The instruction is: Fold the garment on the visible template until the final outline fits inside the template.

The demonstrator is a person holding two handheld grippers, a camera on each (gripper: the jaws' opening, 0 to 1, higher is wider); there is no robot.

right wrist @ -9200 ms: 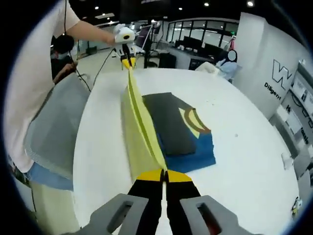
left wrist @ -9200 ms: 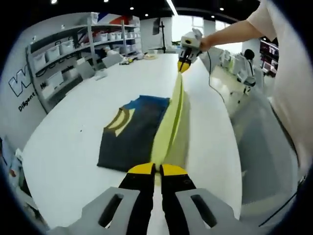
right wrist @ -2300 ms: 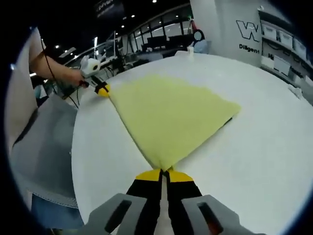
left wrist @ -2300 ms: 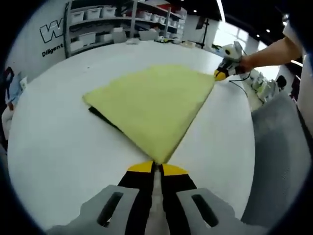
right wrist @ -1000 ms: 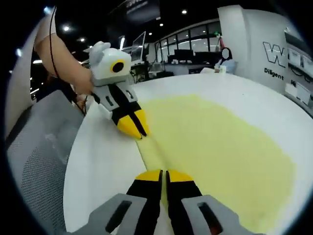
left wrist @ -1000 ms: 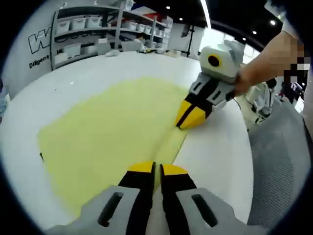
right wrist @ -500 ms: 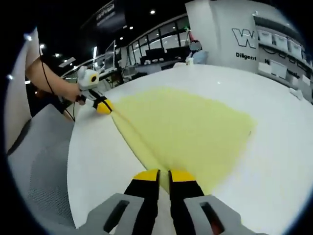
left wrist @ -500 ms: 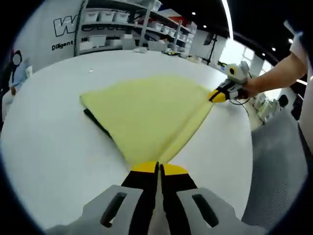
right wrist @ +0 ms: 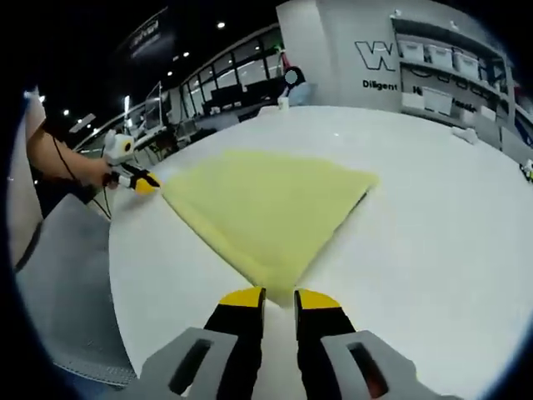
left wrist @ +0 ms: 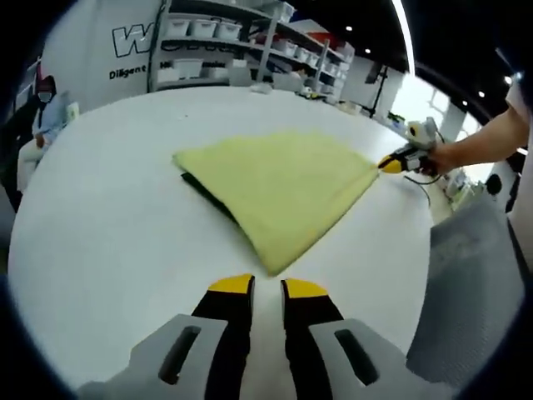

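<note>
Left gripper view: the left tool (left wrist: 266,287) rises from the lower edge with its yellow-tipped jaws slightly spread and nothing between them, just short of the nearest corner of the garment (left wrist: 279,183); the garment lies flat on the white tabletop (left wrist: 108,225) as a folded pale yellow sheet, with a dark strip of something showing beneath its left edge; at the garment's far right corner the right tool (left wrist: 391,164) is held by a person's hand (left wrist: 437,157), its tip at or just beside the cloth, and whether its jaws are apart cannot be told at this size; shelving (left wrist: 225,50) behind the tabletop carries rows of pale bins (left wrist: 179,28), their contents not discernible. Right gripper view: the right tool (right wrist: 280,297) stands with jaws slightly spread and empty, its tips just before the near corner of the garment (right wrist: 266,204); the left tool (right wrist: 143,182) lies at the garment's far left corner, held by a hand (right wrist: 96,173); the tabletop (right wrist: 433,225) extends bare to the right; wall shelves (right wrist: 450,75) hold light bins (right wrist: 454,58), contents not visible.
</note>
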